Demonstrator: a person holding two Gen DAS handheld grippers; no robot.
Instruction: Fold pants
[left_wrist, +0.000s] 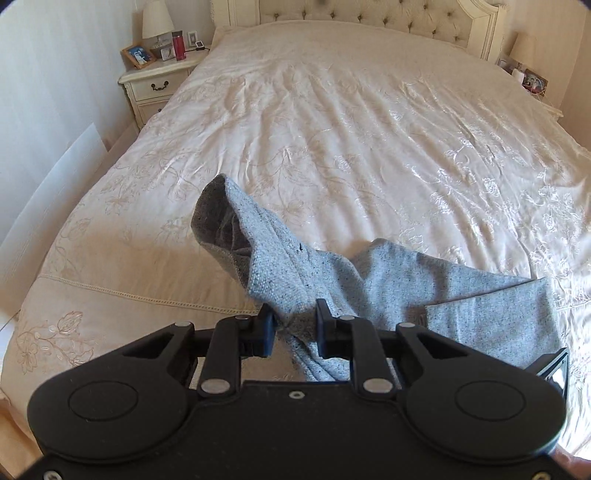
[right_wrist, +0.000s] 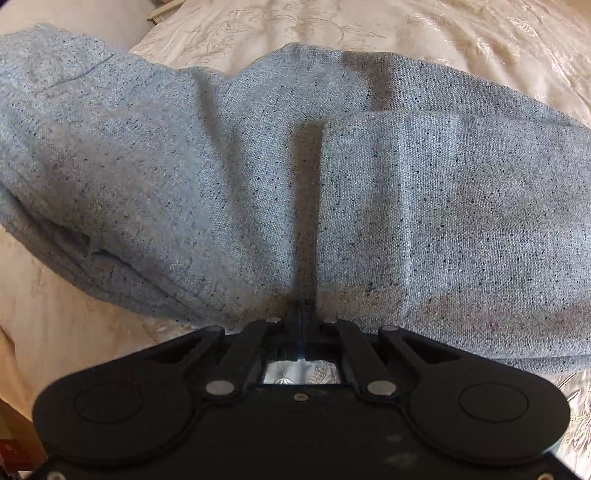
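The left gripper (left_wrist: 294, 325) pinched a bunched fold of the grey pants (left_wrist: 369, 288) between its fingers, and the cloth rose from the bedspread (left_wrist: 332, 129) to the pads; ahead of the fingertips a leg opening (left_wrist: 221, 229) gaped, dark inside, its hem edge free in the air; to the right of the fingers the rest of the cloth lay flat in folded layers, one straight edge just past the right finger. Beyond that, wide bare bedspread ran to the tufted headboard (left_wrist: 369, 14), with a nightstand (left_wrist: 155, 81) far off to the left of the fingers and the bed's side edge well to the left.

The right gripper (right_wrist: 302, 314) was closed, finger against finger, its tips buried at the near edge of the pants (right_wrist: 258, 184); whether cloth sat between them could not be told; a vertical crease ran straight ahead from the tips. That view alone showed the speckled weave close up and layered hems to the left of the fingers; only the left view showed the room.
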